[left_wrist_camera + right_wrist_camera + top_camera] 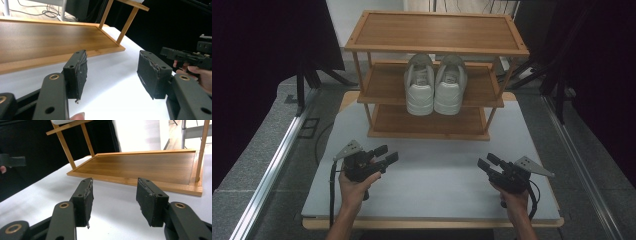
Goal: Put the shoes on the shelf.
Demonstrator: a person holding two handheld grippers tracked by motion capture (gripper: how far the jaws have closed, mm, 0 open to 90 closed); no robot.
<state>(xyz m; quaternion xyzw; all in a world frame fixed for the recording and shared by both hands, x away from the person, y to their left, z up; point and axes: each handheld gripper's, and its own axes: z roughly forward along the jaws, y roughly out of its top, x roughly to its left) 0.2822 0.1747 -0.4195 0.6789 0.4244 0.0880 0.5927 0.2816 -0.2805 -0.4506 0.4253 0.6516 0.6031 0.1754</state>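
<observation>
High view first: we see the white table (pixel 432 175) carrying a three-tier wooden shoe rack (pixel 437 32), and a pair of white sneakers (pixel 435 85) sits side by side on its middle shelf, toes toward us. We hold our left gripper (pixel 385 154) and right gripper (pixel 488 162) low over the table, well apart from the rack, both with jaws spread wide and nothing between them. We judge the shoes already shelved, with little left but resting our hands

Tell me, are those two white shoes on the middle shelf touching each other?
Cannot tell. In the high view the left shoe and right shoe sit side by side on the wooden rack; only a thin dark line shows between them, too fine to judge.
</observation>
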